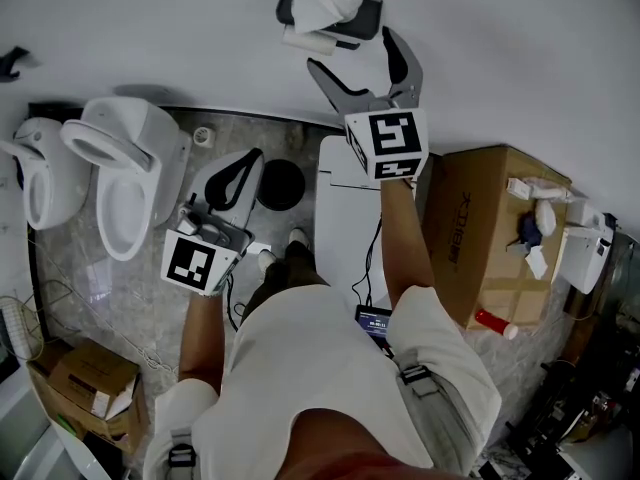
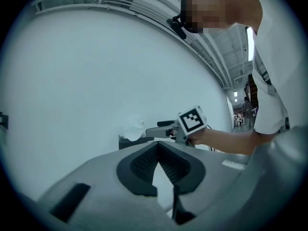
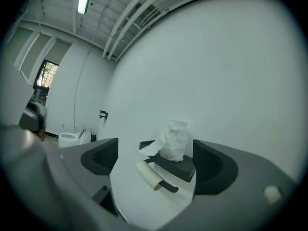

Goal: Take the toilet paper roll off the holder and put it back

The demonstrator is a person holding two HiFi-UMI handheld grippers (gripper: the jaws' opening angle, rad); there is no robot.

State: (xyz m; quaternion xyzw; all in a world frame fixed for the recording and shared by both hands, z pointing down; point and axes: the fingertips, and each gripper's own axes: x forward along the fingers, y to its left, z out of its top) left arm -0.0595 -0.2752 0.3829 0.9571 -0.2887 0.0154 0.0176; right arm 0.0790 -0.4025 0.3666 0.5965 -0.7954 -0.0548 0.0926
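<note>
Upright, toilet paper roll [image 3: 174, 139] stands atop holder [image 3: 182, 168].

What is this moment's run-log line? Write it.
right gripper: open, facing holder | toilet paper roll: atop holder | left gripper: shut, empty

The dark holder [image 3: 185, 166] is fixed to the white wall [image 3: 216, 81]: a flat shelf above a black bar. A thin roll [image 3: 150, 174], cream, lies level on the bar below the shelf's left edge. A fat roll [image 3: 174, 139], rumpled and white, stands upright on the shelf, with a loose tail hanging off its left side.
</note>
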